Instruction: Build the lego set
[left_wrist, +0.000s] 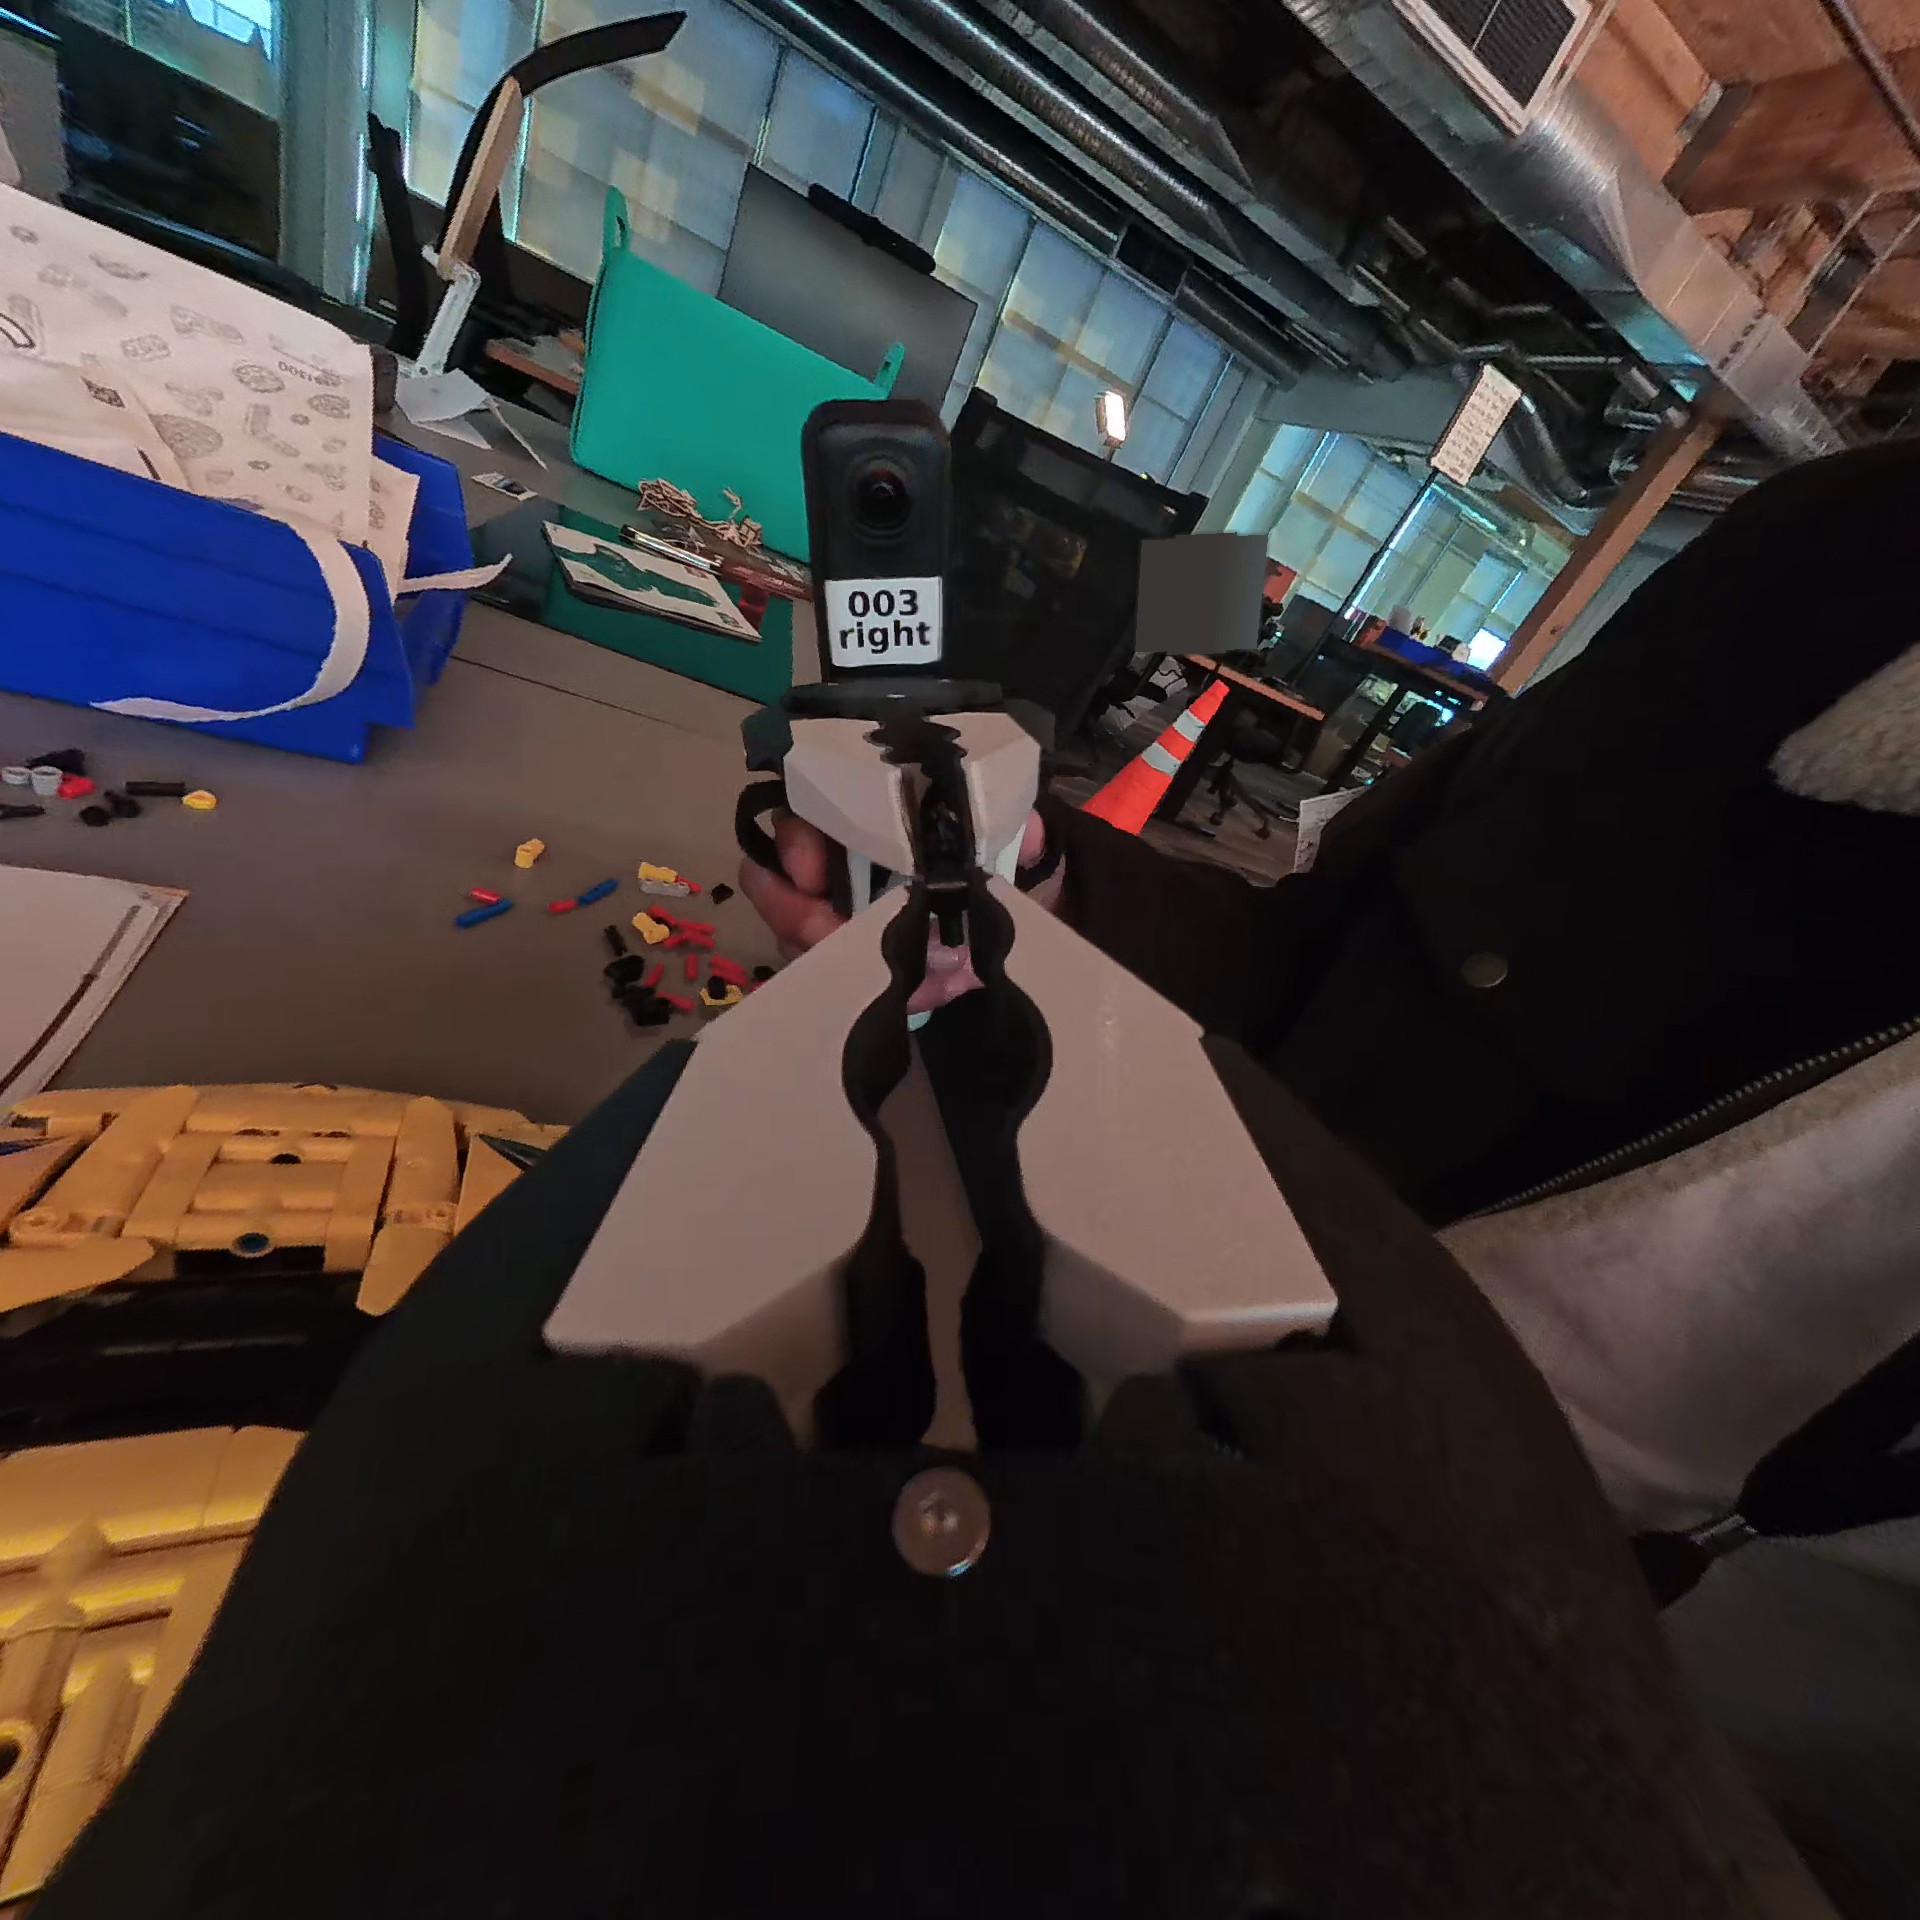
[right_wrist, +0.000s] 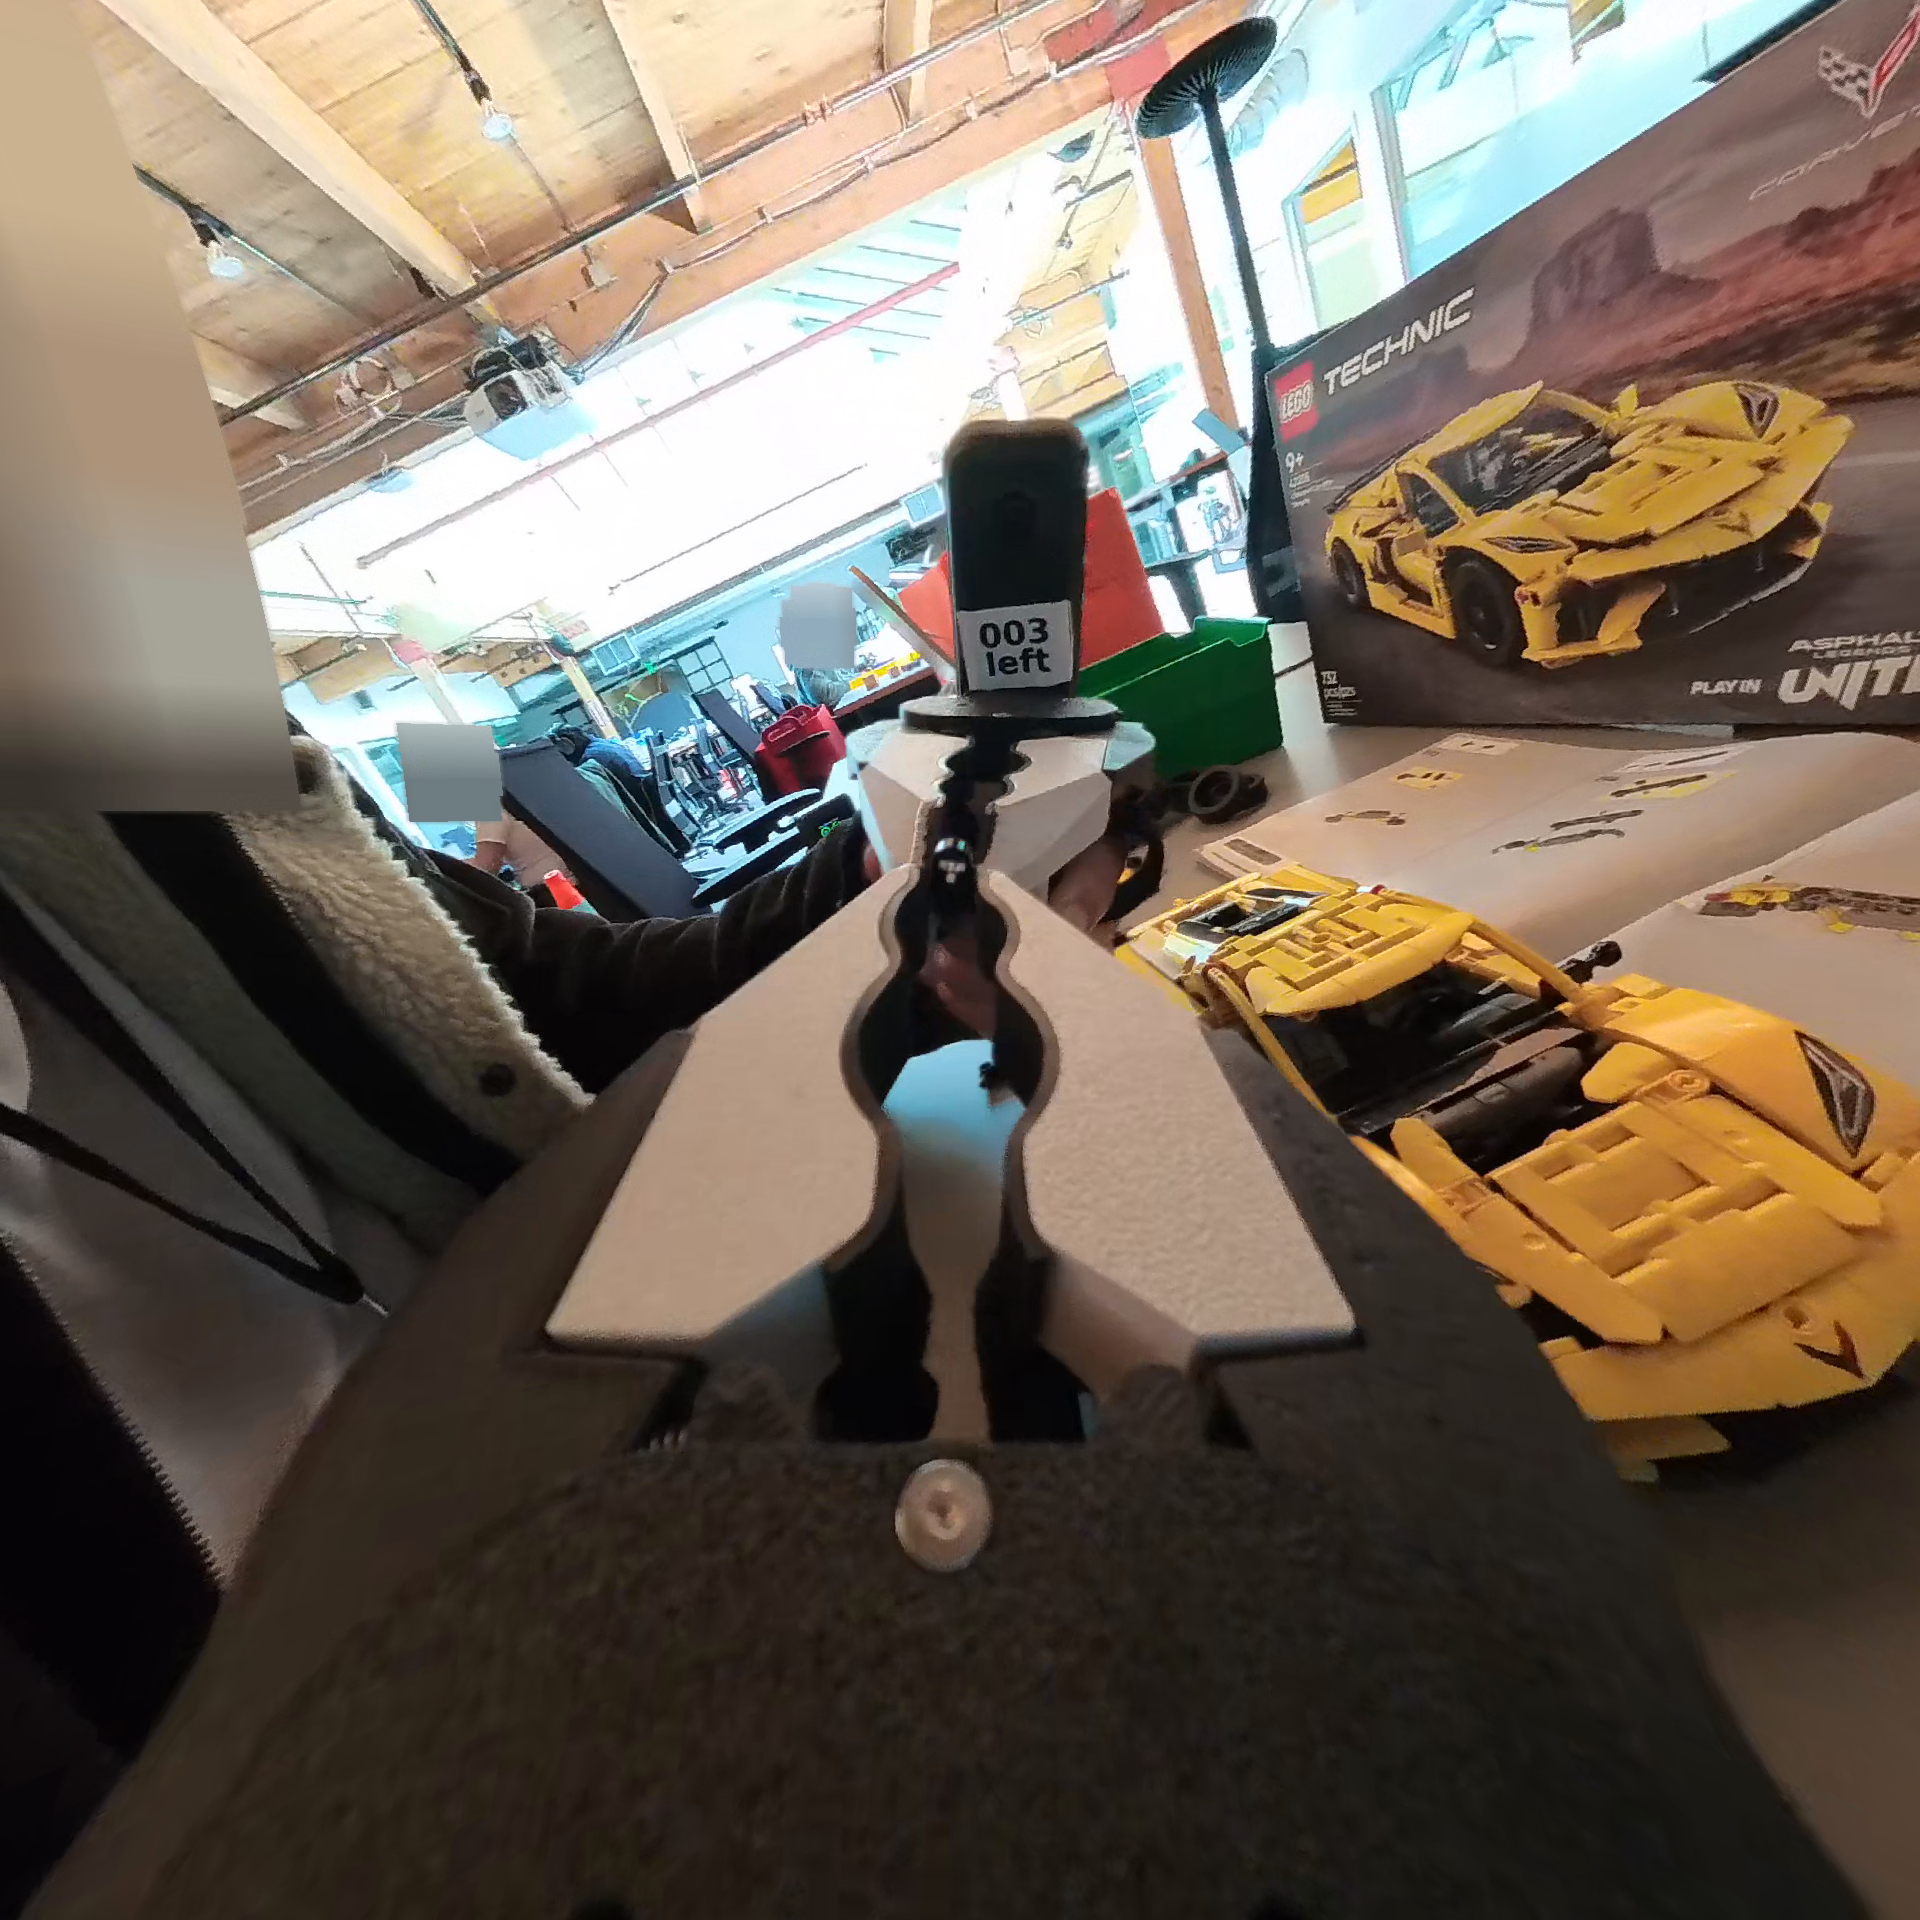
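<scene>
My left gripper (left_wrist: 943, 900) and my right gripper (right_wrist: 951, 883) point at each other tip to tip in the air above the table edge. Both are shut, with the jaws closed at the tips. A small black lego piece (right_wrist: 952, 854) is pinched between the two tips; it also shows in the left wrist view (left_wrist: 941, 847). I cannot tell its exact shape. The partly built yellow lego car (right_wrist: 1558, 1195) lies on the table to the right of the right gripper, and at the lower left in the left wrist view (left_wrist: 260, 1174).
Loose red, black, yellow and blue pieces (left_wrist: 675, 956) lie scattered on the grey table. A blue bin (left_wrist: 208, 623) stands behind them. An open instruction booklet (right_wrist: 1558, 821), the set's box (right_wrist: 1610, 468), a green bin (right_wrist: 1195, 686) and black tyres (right_wrist: 1216, 795) are beyond the car. The person's jacket (left_wrist: 1558, 935) is close. My left and right fingertips are right by each other.
</scene>
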